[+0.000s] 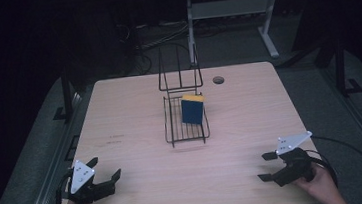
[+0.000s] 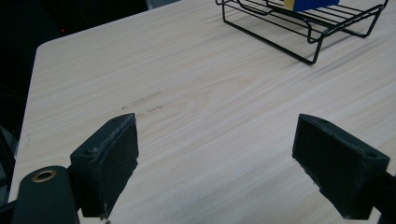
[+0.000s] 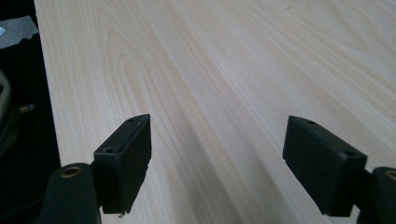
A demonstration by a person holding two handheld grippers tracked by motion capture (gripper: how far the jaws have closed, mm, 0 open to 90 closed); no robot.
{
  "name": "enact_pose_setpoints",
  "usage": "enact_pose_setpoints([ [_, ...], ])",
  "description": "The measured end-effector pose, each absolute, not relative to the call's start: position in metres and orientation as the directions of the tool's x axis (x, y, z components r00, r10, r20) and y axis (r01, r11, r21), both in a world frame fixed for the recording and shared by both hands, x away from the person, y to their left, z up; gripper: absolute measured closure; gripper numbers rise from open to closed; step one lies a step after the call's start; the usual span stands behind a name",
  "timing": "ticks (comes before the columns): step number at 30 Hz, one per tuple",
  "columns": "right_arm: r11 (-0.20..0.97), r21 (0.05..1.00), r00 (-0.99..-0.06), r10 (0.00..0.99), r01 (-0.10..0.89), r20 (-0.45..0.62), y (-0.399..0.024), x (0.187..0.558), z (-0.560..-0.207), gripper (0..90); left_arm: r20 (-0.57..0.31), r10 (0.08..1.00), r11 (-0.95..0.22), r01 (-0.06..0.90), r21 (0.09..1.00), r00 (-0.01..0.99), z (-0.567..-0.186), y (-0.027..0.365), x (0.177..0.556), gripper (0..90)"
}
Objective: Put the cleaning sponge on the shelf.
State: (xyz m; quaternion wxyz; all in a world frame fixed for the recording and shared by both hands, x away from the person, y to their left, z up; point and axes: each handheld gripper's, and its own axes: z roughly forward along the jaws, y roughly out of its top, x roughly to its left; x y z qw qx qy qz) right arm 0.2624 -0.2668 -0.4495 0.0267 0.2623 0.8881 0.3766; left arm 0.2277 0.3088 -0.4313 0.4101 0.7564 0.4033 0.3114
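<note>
A black wire rack (image 1: 186,124) stands at the middle of the light wooden table (image 1: 130,117), its tall back pointing away from me. A blue block with a yellow top (image 1: 192,110) leans upright inside it. In the left gripper view the rack (image 2: 303,32) and the block (image 2: 306,4) appear at the top right. My left gripper (image 1: 106,169) rests near the table's front left corner, open, nothing between its pads (image 2: 112,158). My right gripper (image 1: 267,166) sits near the front right, open, jaws wide over bare wood (image 3: 219,116).
A small round dark hole (image 1: 218,80) marks the table's far side, right of the rack. Beyond the table stand a grey metal frame (image 1: 233,14) and cables on a dark floor. Each gripper trails a cable over the table's front edge.
</note>
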Motion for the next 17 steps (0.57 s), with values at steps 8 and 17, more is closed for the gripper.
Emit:
enact_pose_setpoints([
  [8,0.567,0.695,-0.858,0.492,0.442,0.143,-0.27,0.253,-0.449,23.5,0.141,0.865,-0.34,0.355,0.871,0.482,-0.431,0.309,0.228,13.9],
  [17,0.555,0.705,-0.854,0.5,0.442,0.141,-0.271,0.246,-0.451,23.5,0.142,0.864,-0.341,0.353,0.871,0.483,-0.431,0.309,0.228,13.9],
])
